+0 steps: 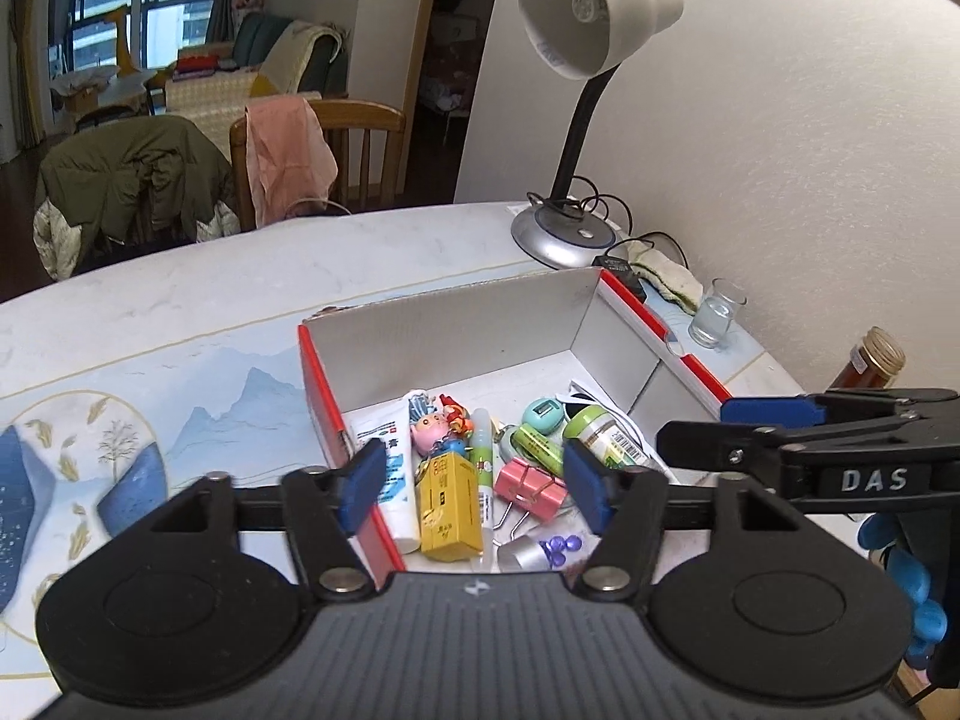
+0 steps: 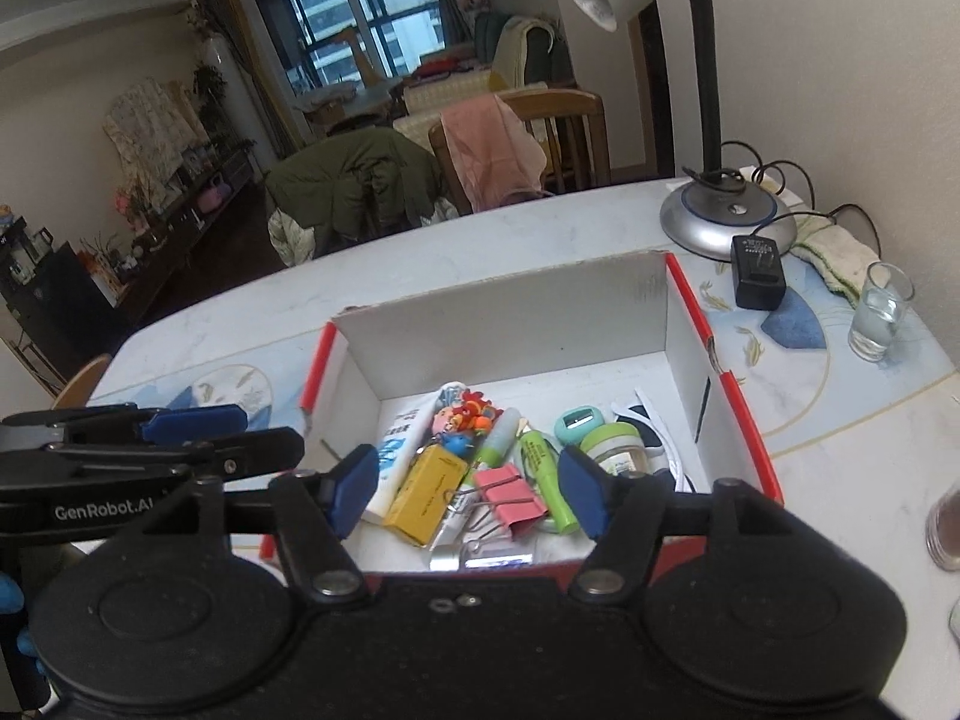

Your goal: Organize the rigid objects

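Nearby, desk lamp (image 2: 723, 222), glass (image 2: 879, 315), black adapter (image 2: 758, 271) beside box (image 2: 690, 324), left gripper (image 1: 474, 489) and right gripper (image 2: 468, 489) spread apart, empty

In the centre of both views stands 1 red-edged cardboard box (image 2: 684, 324). Its lower half holds 1 white tube (image 2: 393, 450), 1 yellow packet (image 2: 426, 495), 1 pink binder clip (image 2: 507, 495), 1 cartoon keychain cluster (image 2: 465, 417), 1 glue stick (image 2: 501, 441), 1 green marker (image 2: 549, 477), 1 teal gadget (image 2: 577, 425) and 1 green-lidded jar (image 2: 615, 447). At upper right stand 1 desk lamp (image 2: 720, 216), 1 black adapter (image 2: 757, 273), 1 cloth (image 2: 837, 252) and 1 clear glass (image 2: 879, 312). At upper centre stand 2 chairs (image 2: 564, 120).
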The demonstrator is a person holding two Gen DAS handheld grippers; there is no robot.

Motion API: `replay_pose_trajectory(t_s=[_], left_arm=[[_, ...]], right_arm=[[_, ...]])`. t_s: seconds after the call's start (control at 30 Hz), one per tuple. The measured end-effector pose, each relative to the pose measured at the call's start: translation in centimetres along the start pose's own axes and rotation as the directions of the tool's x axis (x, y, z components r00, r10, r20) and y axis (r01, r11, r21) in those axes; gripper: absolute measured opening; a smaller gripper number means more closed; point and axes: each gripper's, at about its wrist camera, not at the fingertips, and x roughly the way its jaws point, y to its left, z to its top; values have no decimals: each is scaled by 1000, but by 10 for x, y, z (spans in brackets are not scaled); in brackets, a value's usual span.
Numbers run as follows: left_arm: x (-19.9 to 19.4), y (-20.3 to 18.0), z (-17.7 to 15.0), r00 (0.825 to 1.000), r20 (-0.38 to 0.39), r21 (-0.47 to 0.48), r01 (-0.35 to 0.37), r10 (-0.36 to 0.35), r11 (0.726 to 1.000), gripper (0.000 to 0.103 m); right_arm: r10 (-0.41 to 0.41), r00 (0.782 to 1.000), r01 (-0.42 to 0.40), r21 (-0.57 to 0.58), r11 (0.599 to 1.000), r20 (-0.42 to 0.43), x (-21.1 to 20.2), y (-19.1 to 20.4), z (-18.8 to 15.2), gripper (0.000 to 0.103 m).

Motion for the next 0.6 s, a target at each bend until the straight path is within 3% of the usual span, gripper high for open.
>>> replay_pose_trajectory(t_s=[0.13, 0.2, 0.33, 0.6], left_arm=[[-14, 1, -10, 1000, 18, 10, -11, 11, 1000, 70], [-19, 1, -15, 1000, 23, 15, -14, 14, 1000, 78], [-28, 3, -23, 999, 31, 10, -11, 10, 1000, 79], [-38, 0, -35, 999, 51, 27, -14, 13, 1000, 91]], right_arm=[[-2, 999, 3, -18, 1000, 47, -17, 10, -9, 79], [-5, 997, 7, -35, 999, 72, -24, 14, -13, 82], [-10, 993, 15, -46, 999, 119, -36, 20, -18, 91], [-20, 983, 24, -16, 1000, 181, -49, 22, -27, 103]])
